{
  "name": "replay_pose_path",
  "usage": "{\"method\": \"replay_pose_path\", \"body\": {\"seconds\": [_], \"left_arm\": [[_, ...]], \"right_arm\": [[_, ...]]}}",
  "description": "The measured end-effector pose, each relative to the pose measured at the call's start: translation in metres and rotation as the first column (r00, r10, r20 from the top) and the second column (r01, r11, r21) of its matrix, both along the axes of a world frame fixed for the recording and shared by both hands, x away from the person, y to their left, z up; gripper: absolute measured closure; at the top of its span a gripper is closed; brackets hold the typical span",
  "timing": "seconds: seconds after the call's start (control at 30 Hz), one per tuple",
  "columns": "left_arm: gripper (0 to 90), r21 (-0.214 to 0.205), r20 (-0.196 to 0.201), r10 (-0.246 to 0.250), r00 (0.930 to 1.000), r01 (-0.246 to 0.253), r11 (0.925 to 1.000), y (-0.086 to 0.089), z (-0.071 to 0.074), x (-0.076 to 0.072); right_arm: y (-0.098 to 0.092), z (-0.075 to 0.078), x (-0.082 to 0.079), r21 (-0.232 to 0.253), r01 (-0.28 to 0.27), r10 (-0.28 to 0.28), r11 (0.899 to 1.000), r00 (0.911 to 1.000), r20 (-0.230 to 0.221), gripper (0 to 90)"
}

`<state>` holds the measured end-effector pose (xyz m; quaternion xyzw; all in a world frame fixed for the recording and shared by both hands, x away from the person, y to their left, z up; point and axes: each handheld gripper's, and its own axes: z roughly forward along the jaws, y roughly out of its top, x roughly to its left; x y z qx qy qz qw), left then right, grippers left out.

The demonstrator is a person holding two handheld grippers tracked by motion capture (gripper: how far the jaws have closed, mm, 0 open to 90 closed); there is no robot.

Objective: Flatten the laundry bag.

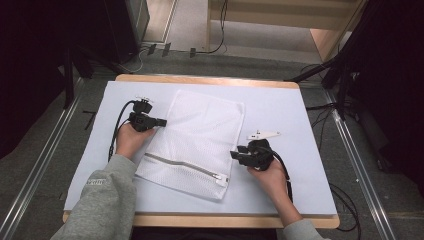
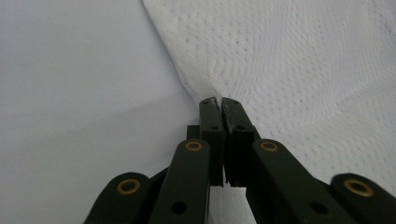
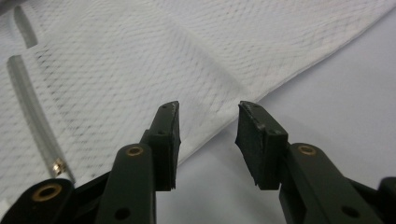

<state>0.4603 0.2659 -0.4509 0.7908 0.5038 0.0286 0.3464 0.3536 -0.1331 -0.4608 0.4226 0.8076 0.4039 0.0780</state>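
A white mesh bag (image 1: 200,132) lies flat in the middle of the pale table mat (image 1: 285,107), its zipper (image 1: 182,166) running along the near end. My left gripper (image 1: 162,121) is at the bag's left edge. In the left gripper view, the left gripper (image 2: 219,100) is shut and pinches the bunched edge of the mesh bag (image 2: 289,60). My right gripper (image 1: 234,155) sits at the bag's right edge, near the zipper pull (image 1: 220,180). Seen in the right gripper view, the right gripper (image 3: 208,109) stands open, with the edge of the bag (image 3: 140,60) lying under the gap and the pads off it.
The mat covers a wooden table whose front edge (image 1: 210,220) lies close to the person's sleeves. Cables (image 1: 350,200) trail on the floor to the right, and dark stands (image 1: 340,75) rise beyond the far corners. Bare mat lies to the right of the bag.
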Motion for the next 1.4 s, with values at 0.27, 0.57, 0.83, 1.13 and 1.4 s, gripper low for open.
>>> {"method": "replay_pose_path", "body": {"seconds": [0.27, 0.57, 0.83, 1.13, 1.4], "left_arm": [[88.8, -0.005, -0.009, 0.0, 1.0, 0.0, 1.0, 0.005, -0.001, -0.009], [88.6, -0.02, -0.018, 0.007, 0.9998, -0.007, 0.9998, 0.012, 0.0, -0.019], [88.5, -0.035, -0.024, 0.01, 0.9997, -0.011, 0.9993, 0.018, 0.0, -0.028], [88.1, -0.055, -0.02, 0.013, 0.9997, -0.014, 0.9984, 0.016, 0.001, -0.036], [88.1, -0.063, 0.012, 0.036, 0.9993, -0.035, 0.9974, 0.016, 0.001, -0.03]], "right_arm": [[0.008, -0.006, 0.021, -0.032, 0.038, -0.038, 0.999, 0.9992, 0.011, 53.2], [0.026, -0.01, 0.032, -0.106, 0.02, -0.019, 0.994, 0.9998, 0.006, 70.3], [0.027, -0.006, 0.041, -0.124, 0.001, -0.006, 0.992, 0.9991, -0.043, 87.9], [0.019, -0.002, 0.057, -0.109, 0.007, -0.012, 0.994, 0.9991, -0.042, 88.5], [0.011, -0.004, 0.077, -0.072, 0.035, -0.038, 0.997, 0.9983, -0.043, 88.5]]}}
